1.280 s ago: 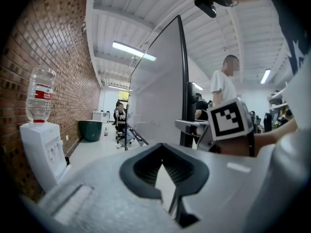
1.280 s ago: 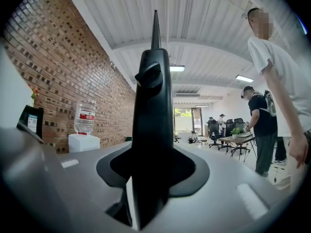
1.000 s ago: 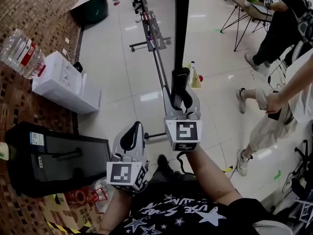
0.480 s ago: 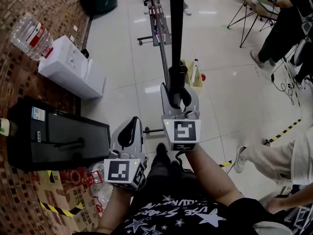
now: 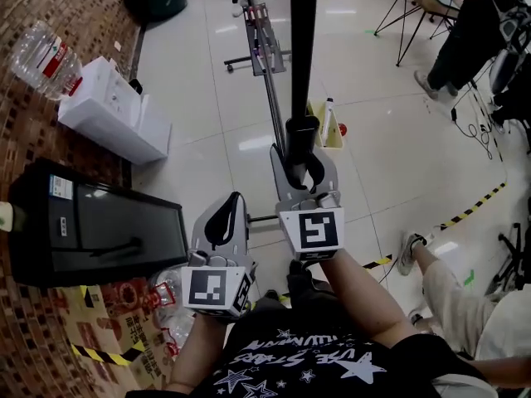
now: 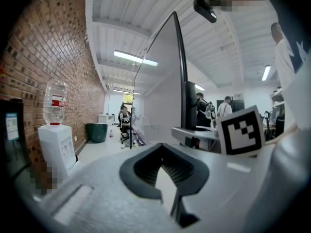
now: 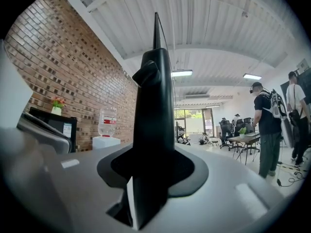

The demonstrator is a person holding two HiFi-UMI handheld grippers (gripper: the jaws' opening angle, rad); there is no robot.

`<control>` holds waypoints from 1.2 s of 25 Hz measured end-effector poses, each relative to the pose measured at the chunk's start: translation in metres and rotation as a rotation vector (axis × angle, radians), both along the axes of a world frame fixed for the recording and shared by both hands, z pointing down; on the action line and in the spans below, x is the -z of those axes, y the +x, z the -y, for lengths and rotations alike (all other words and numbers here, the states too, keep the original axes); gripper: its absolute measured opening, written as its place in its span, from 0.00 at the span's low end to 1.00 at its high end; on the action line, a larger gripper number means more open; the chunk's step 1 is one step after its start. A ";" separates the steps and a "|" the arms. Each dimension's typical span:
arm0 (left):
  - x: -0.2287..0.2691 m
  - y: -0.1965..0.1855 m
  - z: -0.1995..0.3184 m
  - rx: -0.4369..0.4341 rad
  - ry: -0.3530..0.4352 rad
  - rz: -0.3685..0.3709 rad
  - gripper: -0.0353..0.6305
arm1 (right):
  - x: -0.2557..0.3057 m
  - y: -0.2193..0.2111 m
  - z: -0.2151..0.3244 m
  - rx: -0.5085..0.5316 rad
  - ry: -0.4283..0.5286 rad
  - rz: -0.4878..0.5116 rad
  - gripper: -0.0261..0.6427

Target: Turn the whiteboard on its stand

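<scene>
Head view. We see the left gripper (image 5: 231,199) at 7 o'clock, its jaws drawn together on nothing. At centre, the right gripper (image 5: 303,166) clamps the black edge of the whiteboard (image 5: 303,40); its jaws have just been closing. We see the board edge-on, running toward 12 o'clock above its stand (image 5: 264,52).

The whiteboard (image 5: 302,48) in the right claw (image 5: 304,154) is running off the top edge, showing only edge-on. Its black frame (image 7: 153,130) is covering the gap between that claw's jaws. Right of the claw, a person (image 5: 452,297) is being cropped.
</scene>
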State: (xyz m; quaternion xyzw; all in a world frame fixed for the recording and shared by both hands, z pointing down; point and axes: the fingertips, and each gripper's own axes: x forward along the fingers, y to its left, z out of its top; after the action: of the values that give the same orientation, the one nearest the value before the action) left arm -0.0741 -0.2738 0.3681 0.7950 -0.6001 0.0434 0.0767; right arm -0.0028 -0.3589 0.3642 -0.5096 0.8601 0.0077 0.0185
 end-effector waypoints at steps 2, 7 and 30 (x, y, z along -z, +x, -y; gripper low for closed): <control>0.002 0.002 -0.005 -0.027 0.008 -0.004 0.06 | 0.003 0.004 -0.007 -0.007 0.003 0.016 0.28; 0.002 -0.005 -0.034 -0.077 0.005 -0.027 0.06 | 0.003 0.011 -0.033 -0.025 0.010 0.010 0.28; -0.008 0.008 -0.135 -0.242 -0.023 -0.070 0.06 | 0.005 0.029 -0.165 -0.050 0.021 -0.004 0.28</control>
State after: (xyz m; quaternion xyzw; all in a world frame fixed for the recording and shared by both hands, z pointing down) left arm -0.0656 -0.1385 0.3764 0.8618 -0.4961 0.0313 0.1009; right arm 0.0258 -0.1939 0.3589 -0.5307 0.8471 0.0184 0.0218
